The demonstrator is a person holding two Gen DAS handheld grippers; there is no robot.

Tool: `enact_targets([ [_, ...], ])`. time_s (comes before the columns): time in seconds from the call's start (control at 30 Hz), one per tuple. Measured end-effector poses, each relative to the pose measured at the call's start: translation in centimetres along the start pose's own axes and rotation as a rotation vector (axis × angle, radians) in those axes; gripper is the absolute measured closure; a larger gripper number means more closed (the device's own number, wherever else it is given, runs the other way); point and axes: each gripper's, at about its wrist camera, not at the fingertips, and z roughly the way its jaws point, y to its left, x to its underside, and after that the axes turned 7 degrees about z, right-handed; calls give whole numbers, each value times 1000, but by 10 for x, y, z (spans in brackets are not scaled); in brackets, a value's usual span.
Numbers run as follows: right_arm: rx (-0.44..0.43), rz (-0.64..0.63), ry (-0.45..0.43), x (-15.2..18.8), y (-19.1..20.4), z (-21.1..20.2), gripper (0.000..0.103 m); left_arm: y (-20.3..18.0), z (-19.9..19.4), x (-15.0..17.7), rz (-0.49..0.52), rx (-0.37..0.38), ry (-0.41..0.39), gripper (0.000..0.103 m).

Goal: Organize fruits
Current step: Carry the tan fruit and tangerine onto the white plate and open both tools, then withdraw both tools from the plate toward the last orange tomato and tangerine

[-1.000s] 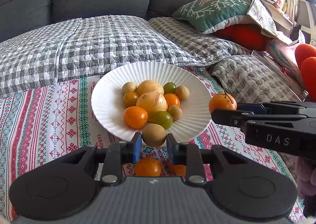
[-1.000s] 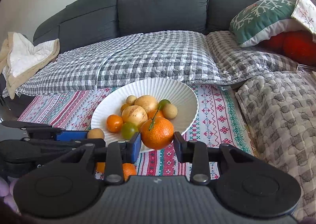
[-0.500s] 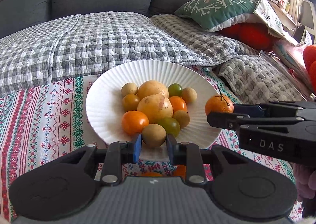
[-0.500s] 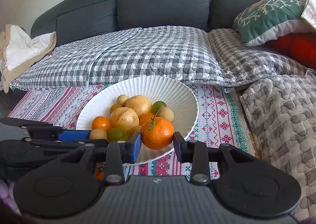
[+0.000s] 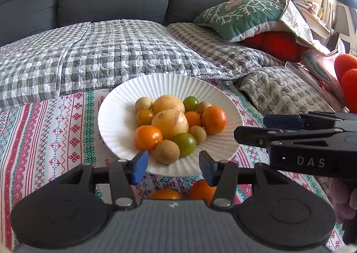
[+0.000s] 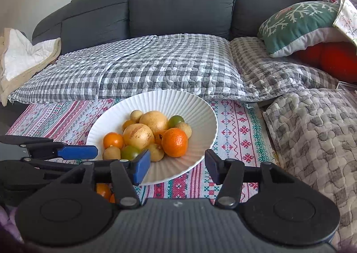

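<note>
Left wrist view shows the left claw [image 5: 173,164] just opened, spread wide with nothing pinched, a small brown fruit [image 5: 167,152] on the white plate [image 5: 116,119] right ahead.

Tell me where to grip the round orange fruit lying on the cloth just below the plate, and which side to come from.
Grip the orange fruit across its widest middle, coming from above. It is round, so any lower or higher pinch would likely slip off. It lies on the cloth close beside a second orange fruit and near the plate rim, so set the fingers fore and aft, clear of both. The left gripper, jaws just opened and empty, is nearest.
</note>
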Motion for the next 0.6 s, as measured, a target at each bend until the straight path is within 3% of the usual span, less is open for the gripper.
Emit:
enact_targets([
  [0.33,50,23,2,6,-1,-30,20,2,-35,14,-11,-3,13,25],
  [0.6,58,29,-10,12,12,-58,10,7,-65,26,-13,-13,20,16],
])
